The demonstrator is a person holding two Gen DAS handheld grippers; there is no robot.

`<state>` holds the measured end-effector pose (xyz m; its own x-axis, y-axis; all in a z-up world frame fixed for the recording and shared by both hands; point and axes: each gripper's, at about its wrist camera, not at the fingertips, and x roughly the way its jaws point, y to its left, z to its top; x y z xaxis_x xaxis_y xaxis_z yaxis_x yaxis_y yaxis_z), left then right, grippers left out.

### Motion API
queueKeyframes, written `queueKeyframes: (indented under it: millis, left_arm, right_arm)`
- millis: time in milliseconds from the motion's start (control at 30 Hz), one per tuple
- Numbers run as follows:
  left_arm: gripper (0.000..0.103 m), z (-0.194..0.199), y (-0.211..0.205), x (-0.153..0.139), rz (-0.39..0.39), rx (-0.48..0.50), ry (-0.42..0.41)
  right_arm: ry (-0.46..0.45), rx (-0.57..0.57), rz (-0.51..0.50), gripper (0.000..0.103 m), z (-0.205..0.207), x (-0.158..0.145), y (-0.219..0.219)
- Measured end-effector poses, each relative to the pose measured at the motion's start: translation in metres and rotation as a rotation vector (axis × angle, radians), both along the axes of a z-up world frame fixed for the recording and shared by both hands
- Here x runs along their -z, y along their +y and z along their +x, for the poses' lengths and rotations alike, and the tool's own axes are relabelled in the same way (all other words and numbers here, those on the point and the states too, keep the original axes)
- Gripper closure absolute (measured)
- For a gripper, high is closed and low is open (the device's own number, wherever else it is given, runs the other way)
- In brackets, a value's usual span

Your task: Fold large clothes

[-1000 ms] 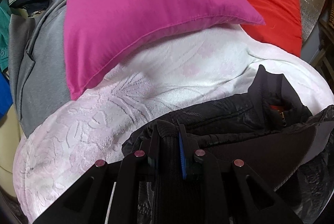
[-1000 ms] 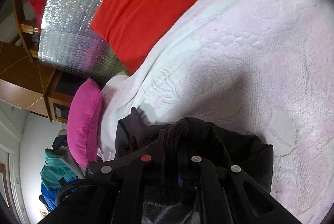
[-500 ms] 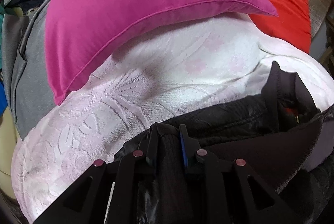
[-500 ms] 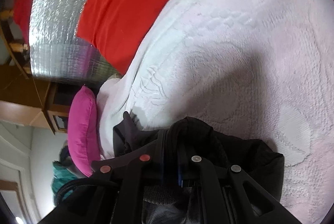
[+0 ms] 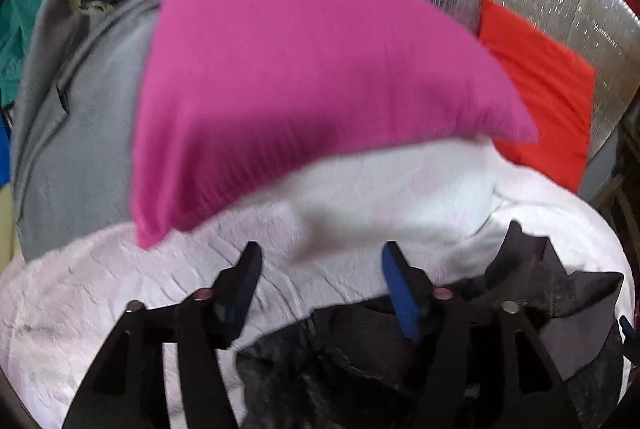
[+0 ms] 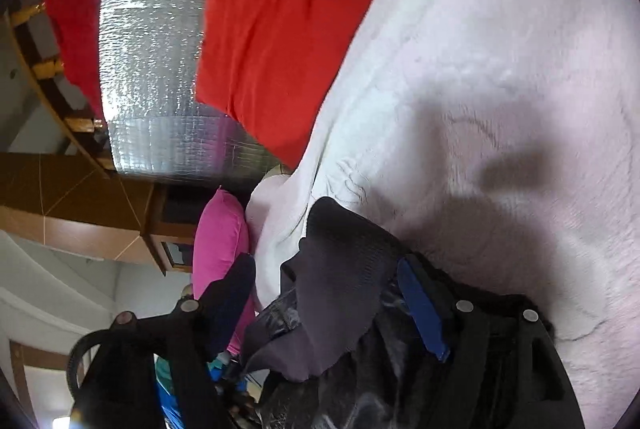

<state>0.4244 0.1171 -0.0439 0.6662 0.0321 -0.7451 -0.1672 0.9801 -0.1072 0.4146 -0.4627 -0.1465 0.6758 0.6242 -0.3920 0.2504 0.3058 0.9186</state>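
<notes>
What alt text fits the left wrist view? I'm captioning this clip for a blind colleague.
The left gripper, its jaws opening with nothing between them, hangs over a black jacket lying on a pale pink blanket. Behind sit a magenta pillow, grey coat and red cushion.

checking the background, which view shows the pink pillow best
Left wrist view: the pink pillow fills the frame's centre, lying on the white blanket. Right wrist view shows only a narrow sliver beside the blanket.

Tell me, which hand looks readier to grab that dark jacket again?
Probably the right gripper: the black jacket bunches up between its opening jaws. The left gripper, also opening, frames mostly the pale blanket.
</notes>
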Motion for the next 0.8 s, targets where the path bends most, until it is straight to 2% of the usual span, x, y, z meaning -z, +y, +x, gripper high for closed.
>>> queueKeyframes:
  millis: [67, 100, 133, 333, 467, 500, 533, 567, 600, 633, 733, 767, 800]
  left_arm:
    - [0.035, -0.006, 0.007, -0.005, 0.025, 0.024, -0.022]
    - [0.035, -0.008, 0.011, -0.005, 0.028, 0.040, -0.021]
    - [0.035, -0.011, 0.015, -0.002, 0.021, 0.078, -0.010]
    - [0.035, -0.016, 0.012, 0.021, 0.001, 0.240, 0.064]
    - [0.035, -0.003, -0.003, 0.036, -0.010, 0.281, 0.116]
    - [0.035, 0.001, -0.011, 0.041, 0.006, 0.300, 0.134]
    - [0.035, 0.004, -0.022, 0.043, 0.037, 0.312, 0.150]
    - [0.038, 0.006, -0.030, 0.047, 0.089, 0.312, 0.165]
    - [0.064, 0.008, -0.037, 0.049, 0.134, 0.314, 0.169]
    - [0.072, 0.007, -0.042, 0.050, 0.159, 0.312, 0.181]
    - [0.082, 0.013, -0.050, 0.049, 0.192, 0.277, 0.150]
    - [0.083, 0.015, -0.050, 0.050, 0.198, 0.257, 0.146]
    - [0.083, 0.020, -0.052, 0.057, 0.206, 0.245, 0.158]
  right_arm:
    - [0.005, -0.008, -0.102, 0.026, -0.003, -0.006, -0.003]
    - [0.003, -0.037, -0.189, 0.025, -0.002, -0.011, -0.002]
    - [-0.001, -0.073, -0.236, 0.025, -0.001, -0.013, 0.002]
    - [-0.080, -0.282, -0.459, 0.025, 0.015, -0.026, 0.045]
    - [-0.052, -0.355, -0.576, 0.028, 0.027, -0.018, 0.068]
    - [-0.048, -0.358, -0.598, 0.032, 0.027, -0.017, 0.070]
    - [-0.042, -0.362, -0.620, 0.054, 0.027, -0.017, 0.070]
    - [-0.028, -0.373, -0.643, 0.081, 0.028, -0.016, 0.071]
    - [-0.026, -0.373, -0.652, 0.081, 0.027, -0.017, 0.070]
    - [-0.035, -0.365, -0.692, 0.084, 0.026, -0.022, 0.071]
    - [-0.073, -0.305, -0.806, 0.086, 0.016, -0.046, 0.069]
    - [-0.069, -0.278, -0.817, 0.087, 0.018, -0.048, 0.065]
    - [-0.018, -0.239, -0.826, 0.087, 0.023, -0.038, 0.055]
